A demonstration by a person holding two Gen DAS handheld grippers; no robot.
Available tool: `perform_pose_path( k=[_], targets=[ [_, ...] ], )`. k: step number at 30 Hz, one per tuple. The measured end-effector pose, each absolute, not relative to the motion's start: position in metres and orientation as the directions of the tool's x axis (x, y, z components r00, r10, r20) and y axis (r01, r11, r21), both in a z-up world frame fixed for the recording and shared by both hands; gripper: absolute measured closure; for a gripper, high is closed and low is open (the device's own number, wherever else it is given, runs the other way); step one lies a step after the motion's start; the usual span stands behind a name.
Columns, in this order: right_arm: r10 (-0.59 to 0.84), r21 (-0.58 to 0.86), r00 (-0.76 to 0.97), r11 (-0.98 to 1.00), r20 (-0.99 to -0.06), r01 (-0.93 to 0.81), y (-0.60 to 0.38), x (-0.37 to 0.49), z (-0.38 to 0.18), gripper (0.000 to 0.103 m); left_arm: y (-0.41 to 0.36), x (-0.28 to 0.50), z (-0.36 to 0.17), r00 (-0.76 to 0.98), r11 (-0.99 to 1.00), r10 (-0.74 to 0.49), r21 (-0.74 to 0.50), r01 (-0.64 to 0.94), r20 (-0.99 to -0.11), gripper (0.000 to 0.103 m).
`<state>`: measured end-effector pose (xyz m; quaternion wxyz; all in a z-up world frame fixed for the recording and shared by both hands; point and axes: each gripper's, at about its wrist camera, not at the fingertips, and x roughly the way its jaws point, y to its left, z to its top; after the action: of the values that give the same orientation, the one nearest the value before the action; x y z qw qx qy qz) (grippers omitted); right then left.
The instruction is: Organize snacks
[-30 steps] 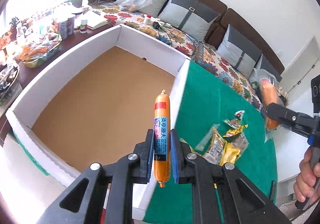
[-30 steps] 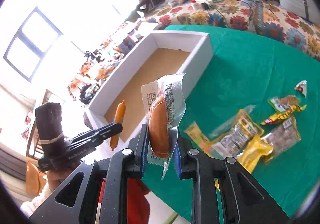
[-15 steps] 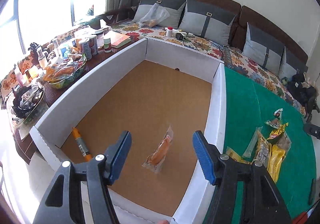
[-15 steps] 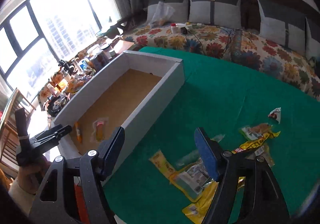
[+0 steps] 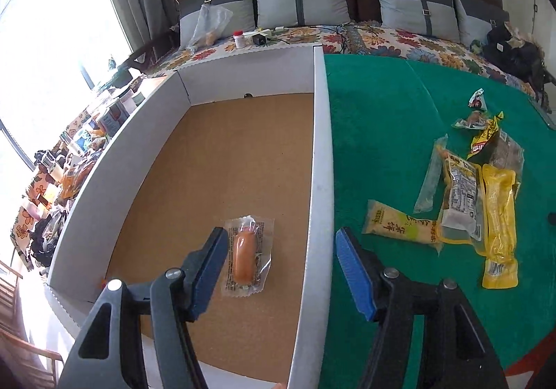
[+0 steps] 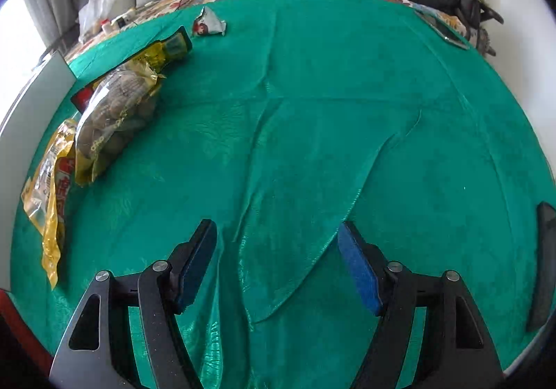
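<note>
A green textured cloth (image 6: pixel 312 111) covers the worktop. At its left edge stands a shallow white cardboard box with a brown cork-like floor (image 5: pixel 321 180). Inside lies a sausage sealed in clear plastic (image 5: pixel 245 255), just beyond the left gripper (image 5: pixel 281 270), whose blue-padded jaws gape empty astride the box wall. The right gripper (image 6: pixel 278 264) hangs equally wide and empty over bare cloth, glossy yellow snack packets (image 6: pixel 114 118) lying to its left.

Bright daylight, window (image 5: pixel 41 51) blown out; fisheye-curved edges.
</note>
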<state>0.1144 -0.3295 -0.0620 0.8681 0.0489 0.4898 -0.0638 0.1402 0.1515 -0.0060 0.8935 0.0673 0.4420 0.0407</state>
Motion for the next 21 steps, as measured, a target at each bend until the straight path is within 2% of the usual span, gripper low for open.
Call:
perform_pose_path(
  k=[5, 8, 13, 15, 17, 18, 21],
  targets=[
    [-0.108, -0.047, 0.585, 0.992, -0.804, 0.118, -0.321, 0.114, -0.070, 0.025, 0.155, 0.133, -0.010, 0.586, 0.993, 0.102, 0.119, -0.009, -0.804, 0.037],
    [-0.113, -0.040, 0.609, 0.990, -0.785, 0.132, -0.321, 0.112, -0.073, 0.017, 0.156, 0.135, -0.007, 0.576, 0.994, 0.101, 0.104, -0.028, -0.811, 0.037],
    [-0.116, -0.034, 0.600, 0.989, -0.791, 0.146, -0.324, 0.120, -0.076, 0.008, 0.142, 0.107, 0.032, 0.703, 0.979, 0.201, 0.123, -0.161, -0.683, 0.037],
    [-0.115, -0.034, 0.600, 0.989, -0.792, 0.145, -0.325, 0.118, -0.077, 0.007, 0.125, 0.093, 0.051, 0.761, 0.975, 0.222, 0.142, -0.171, -0.609, 0.030],
    [-0.115, -0.034, 0.600, 0.989, -0.792, 0.145, -0.325, 0.118, -0.077, 0.007, 0.105, 0.078, 0.065, 0.816, 0.982, 0.188, 0.126, -0.142, -0.546, 0.016],
    [-0.115, -0.034, 0.599, 0.989, -0.792, 0.145, -0.325, 0.118, -0.077, 0.007, 0.094, 0.072, 0.068, 0.834, 0.987, 0.155, 0.110, -0.114, -0.530, 0.014],
    [-0.114, -0.033, 0.599, 0.989, -0.792, 0.144, -0.326, 0.118, -0.077, 0.007, 0.063, 0.068, 0.057, 0.816, 0.999, 0.039, 0.039, -0.019, -0.576, 0.009]
  ],
)
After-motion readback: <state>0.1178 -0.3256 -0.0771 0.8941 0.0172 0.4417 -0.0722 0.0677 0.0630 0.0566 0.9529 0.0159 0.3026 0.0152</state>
